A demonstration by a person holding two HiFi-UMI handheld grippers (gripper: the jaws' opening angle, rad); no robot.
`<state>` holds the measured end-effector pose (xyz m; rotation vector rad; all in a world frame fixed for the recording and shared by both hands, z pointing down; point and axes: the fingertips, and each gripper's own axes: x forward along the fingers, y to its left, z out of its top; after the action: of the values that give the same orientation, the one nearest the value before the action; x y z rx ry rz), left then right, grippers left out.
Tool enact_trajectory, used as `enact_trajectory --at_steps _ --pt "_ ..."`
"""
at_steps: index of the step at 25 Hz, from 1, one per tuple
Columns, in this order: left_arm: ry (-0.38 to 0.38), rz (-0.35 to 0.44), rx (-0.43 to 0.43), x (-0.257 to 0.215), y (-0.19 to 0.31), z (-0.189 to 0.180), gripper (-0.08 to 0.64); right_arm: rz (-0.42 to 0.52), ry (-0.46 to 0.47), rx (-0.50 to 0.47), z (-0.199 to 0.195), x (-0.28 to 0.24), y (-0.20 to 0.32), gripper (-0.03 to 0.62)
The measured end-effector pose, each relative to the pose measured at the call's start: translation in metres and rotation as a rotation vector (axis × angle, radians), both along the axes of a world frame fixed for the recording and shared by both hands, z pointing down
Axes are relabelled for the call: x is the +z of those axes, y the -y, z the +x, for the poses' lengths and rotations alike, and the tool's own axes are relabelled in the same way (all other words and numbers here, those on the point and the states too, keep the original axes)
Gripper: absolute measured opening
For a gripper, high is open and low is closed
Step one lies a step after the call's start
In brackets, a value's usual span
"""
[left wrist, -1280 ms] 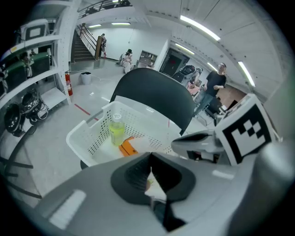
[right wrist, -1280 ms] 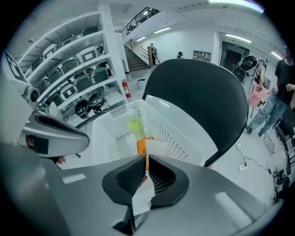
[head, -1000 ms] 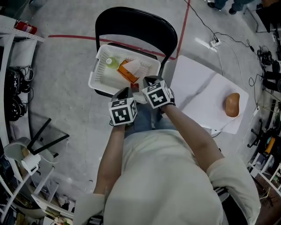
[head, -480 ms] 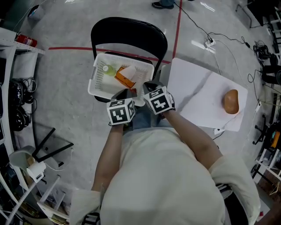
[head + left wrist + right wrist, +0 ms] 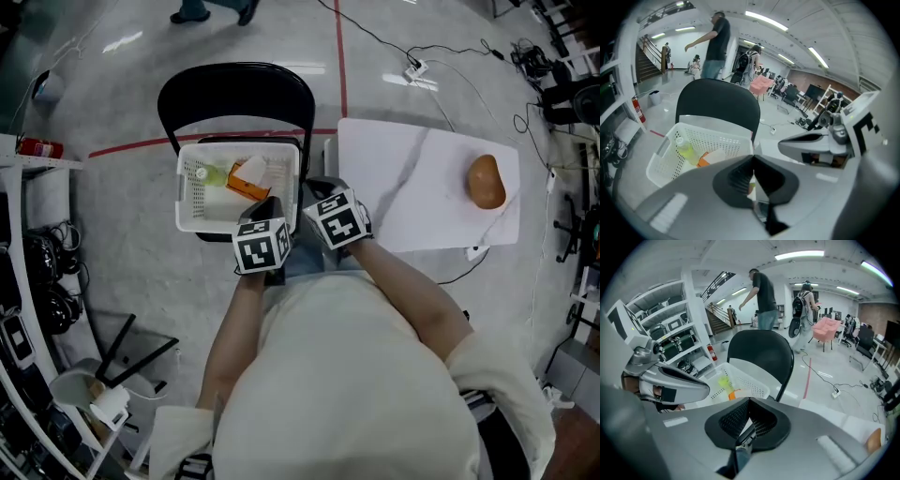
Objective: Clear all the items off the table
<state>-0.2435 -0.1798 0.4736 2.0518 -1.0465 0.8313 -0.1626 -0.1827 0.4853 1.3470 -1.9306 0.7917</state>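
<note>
A brown rounded object [image 5: 487, 181] lies near the right end of the white table [image 5: 412, 202]; it also shows at the edge of the right gripper view [image 5: 874, 439]. A white basket [image 5: 192, 211] sits on the seat of a black chair [image 5: 234, 94] and holds a yellow-green bottle [image 5: 212, 173], an orange box [image 5: 246, 189] and a white item. My left gripper [image 5: 269, 204] and right gripper [image 5: 319, 186] are side by side at the basket's near right corner, above my lap. Both are shut, with nothing between their jaws [image 5: 753, 157] [image 5: 749, 401].
Shelving with equipment and a fire extinguisher [image 5: 33, 148] stands to the left. Cables and a power strip [image 5: 414, 68] lie on the floor behind the table. A red floor line [image 5: 131, 146] passes under the chair. People stand in the room beyond the chair [image 5: 715, 44].
The head view has swung, so chair, basket and table sit squarer in frame. Both grippers stay shut and side by side by the basket. The brown object has not moved on the table.
</note>
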Motion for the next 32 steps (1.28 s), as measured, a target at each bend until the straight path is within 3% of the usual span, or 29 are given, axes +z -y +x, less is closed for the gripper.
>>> enact_trajectory --at_steps 12,32 --pt "-0.002 0.03 0.193 -0.012 -0.014 0.078 0.008 0.048 -0.016 0.157 0.077 -0.024 -0.027 -0.002" --pt "-0.002 0.056 0.28 -0.014 -0.102 0.25 0.008 0.09 -0.016 0.257 0.246 -0.035 -0.121 -0.002"
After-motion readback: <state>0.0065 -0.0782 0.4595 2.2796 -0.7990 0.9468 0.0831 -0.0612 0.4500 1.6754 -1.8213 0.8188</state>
